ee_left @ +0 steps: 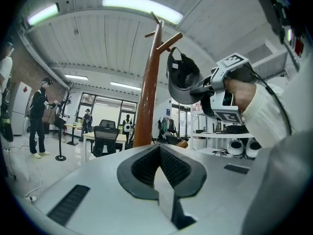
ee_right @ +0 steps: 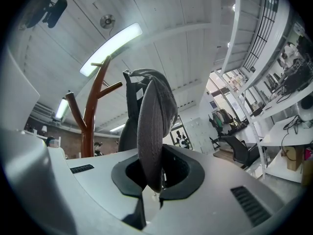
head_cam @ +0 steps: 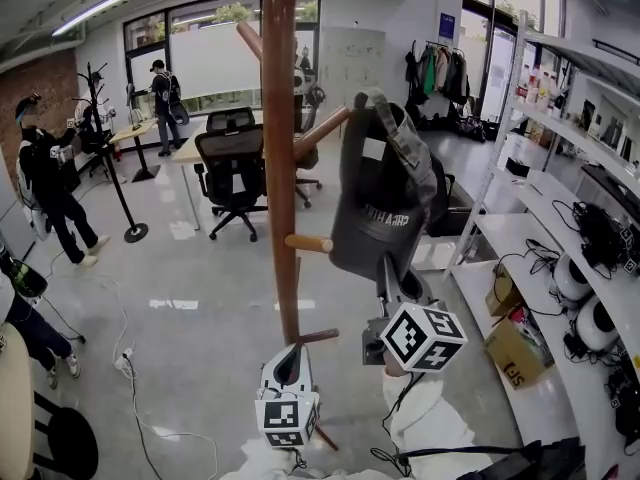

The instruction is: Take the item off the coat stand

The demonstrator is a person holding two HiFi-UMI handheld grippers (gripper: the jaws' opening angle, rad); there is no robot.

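Observation:
A dark grey cap (head_cam: 385, 188) hangs brim-down just right of the brown wooden coat stand (head_cam: 280, 118). My right gripper (head_cam: 385, 268) is shut on the cap's brim from below; in the right gripper view the brim (ee_right: 151, 111) stands edge-on between the jaws (ee_right: 152, 180). The cap's top lies by the tip of an upper peg (head_cam: 325, 126); I cannot tell whether they touch. My left gripper (head_cam: 290, 363) sits low beside the pole near a lower peg, shut with nothing in it (ee_left: 159, 170). From the left gripper view the cap (ee_left: 182, 80) and pole (ee_left: 149, 97) are ahead.
White shelving (head_cam: 560, 218) with gear and a cardboard box (head_cam: 520, 353) runs along the right. Black office chairs (head_cam: 232, 168) and desks stand behind the stand. People (head_cam: 50, 188) and a black coat stand (head_cam: 110, 158) are at the left. A cable (head_cam: 130, 368) lies on the floor.

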